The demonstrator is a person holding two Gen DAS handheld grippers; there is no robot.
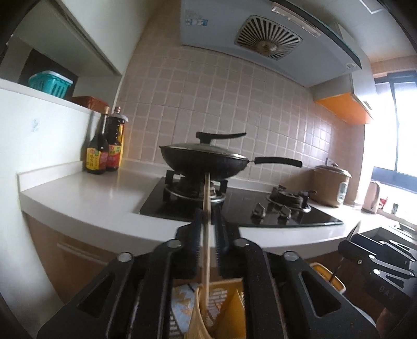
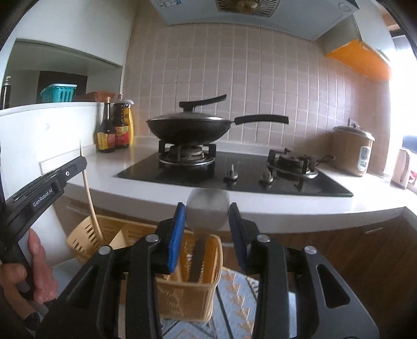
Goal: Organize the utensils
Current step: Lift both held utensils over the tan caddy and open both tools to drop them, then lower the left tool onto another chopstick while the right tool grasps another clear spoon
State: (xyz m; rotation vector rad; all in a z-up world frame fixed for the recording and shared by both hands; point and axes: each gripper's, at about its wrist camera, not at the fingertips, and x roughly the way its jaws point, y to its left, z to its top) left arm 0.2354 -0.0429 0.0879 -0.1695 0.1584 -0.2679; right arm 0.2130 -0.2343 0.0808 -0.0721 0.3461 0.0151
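Right tongs [image 2: 207, 229]: black linkage arms, silver pivot screws, ribbed blue pads [image 2: 177, 234]. Left tongs [image 1: 208, 229] body marked "GenRobot.AI".

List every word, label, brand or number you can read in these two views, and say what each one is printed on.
"GenRobot.AI": on the side of the left gripper, seen in the right wrist view.
Labels on the two sauce bottles: too blurred to read.
Sticker on the range hood: too blurred to read.
Embossed marks on the right gripper's body: not legible.
Panel on the rice cooker: too small to read.
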